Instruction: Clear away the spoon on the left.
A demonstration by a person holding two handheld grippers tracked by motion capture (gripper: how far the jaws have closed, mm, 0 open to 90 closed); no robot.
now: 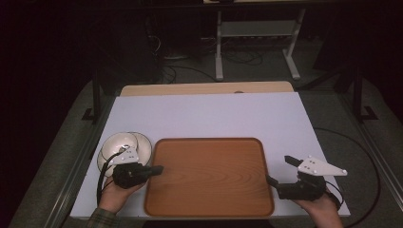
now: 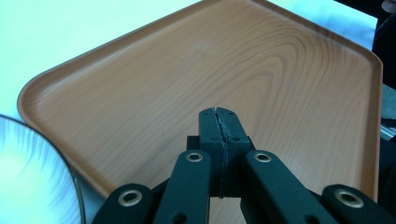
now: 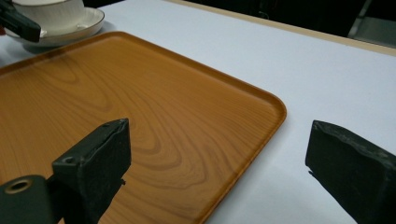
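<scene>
My left gripper (image 2: 218,112) is pressed together on nothing over the tray's (image 1: 209,142) left edge, right gripper (image 3: 217,163) spread at its right edge — I should reopen the left and bite both rims evenly, cup (image 3: 49,11) clear.

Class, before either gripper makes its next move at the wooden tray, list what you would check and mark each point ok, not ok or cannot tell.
1. Tray lies flat on the white table, nothing on it: ok.
2. Left gripper shut with nothing between its fingers, poised over the tray's left part: ok for a start, not ok for grasping until opened.
3. Right gripper open, nothing held, at the tray's right edge: ok.
4. Cup and saucer stand off the tray, beside its left edge: ok.
5. Whether the left gripper touches the tray: cannot tell.
</scene>
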